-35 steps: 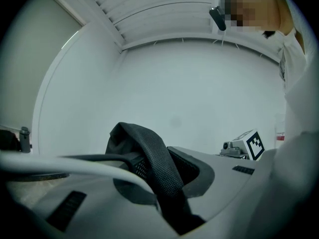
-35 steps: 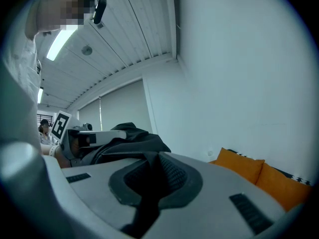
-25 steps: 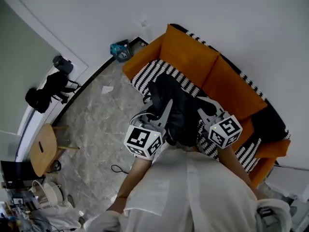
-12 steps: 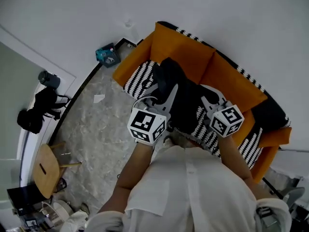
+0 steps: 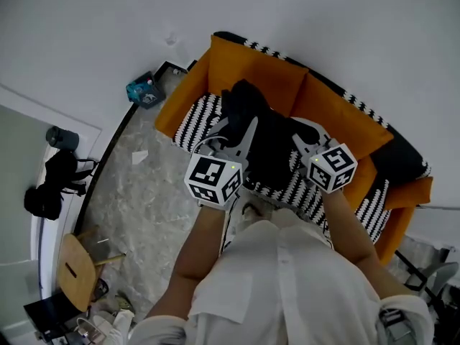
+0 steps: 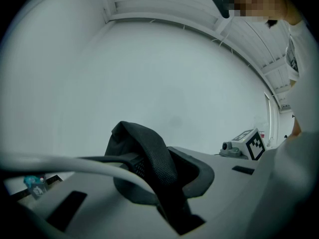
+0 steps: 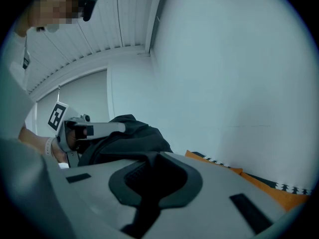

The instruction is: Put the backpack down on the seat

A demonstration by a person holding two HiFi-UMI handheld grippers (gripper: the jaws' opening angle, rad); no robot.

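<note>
A black backpack (image 5: pixel 267 139) hangs between my two grippers, over the black-and-white striped seat (image 5: pixel 194 117) of an orange sofa (image 5: pixel 248 67). In the head view my left gripper (image 5: pixel 243 136) is at the bag's left side and my right gripper (image 5: pixel 302 144) at its right side. In the left gripper view my left gripper (image 6: pixel 154 183) is shut on a black mesh strap (image 6: pixel 152 153). In the right gripper view my right gripper (image 7: pixel 149 183) is shut on another black strap (image 7: pixel 144 176), with the bag's bulk (image 7: pixel 124 133) beyond it. Whether the bag touches the seat is hidden.
A black cushion (image 5: pixel 399 160) lies at the sofa's right end. On the marble floor are a teal packet (image 5: pixel 144 92) by the sofa's left arm and a scrap of paper (image 5: pixel 139 155). A wooden stool (image 5: pixel 75 268) and black gear (image 5: pixel 47 185) stand at the left.
The person has moved closer to the sofa. Both grippers have carried the backpack further over the striped seat, toward the backrest. Both grips are unchanged.
</note>
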